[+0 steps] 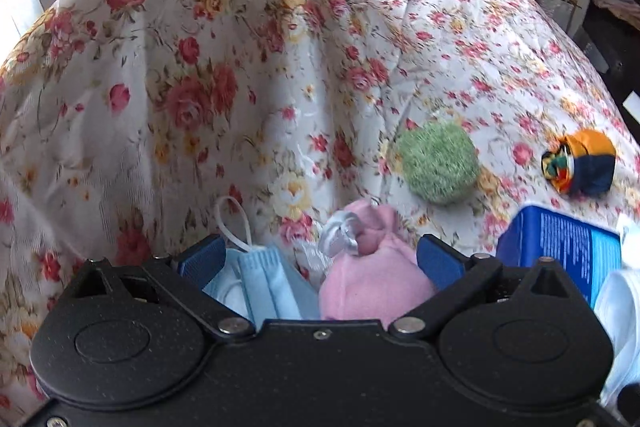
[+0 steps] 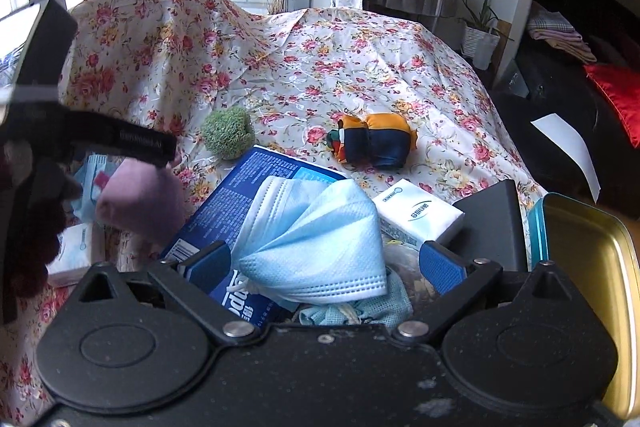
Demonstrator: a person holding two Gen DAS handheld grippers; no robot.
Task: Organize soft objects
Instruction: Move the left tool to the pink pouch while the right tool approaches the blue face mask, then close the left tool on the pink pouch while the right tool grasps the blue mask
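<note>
My left gripper [image 1: 320,257] stands open and wide over the floral cloth [image 1: 240,87]. A pink drawstring pouch [image 1: 372,267] with a silver ribbon and a folded blue face mask [image 1: 264,283] lie between its fingers. From the right wrist view, the left gripper [image 2: 152,151] hovers just above the pink pouch [image 2: 140,199]. My right gripper [image 2: 326,265] is open too. A light blue face mask [image 2: 320,239] lies between its blue pads, resting on a blue box [image 2: 256,179], and the pads do not press it. A teal mesh pouch [image 2: 360,311] shows under the mask.
A green fuzzy ball [image 1: 438,163] [image 2: 228,133] and an orange-and-navy cloth bundle [image 1: 580,163] [image 2: 376,143] lie farther back on the cloth. A white tissue pack [image 2: 420,215], a black block [image 2: 496,223] and a gold tin lid [image 2: 592,267] crowd the right. Another tissue pack [image 2: 76,251] lies left.
</note>
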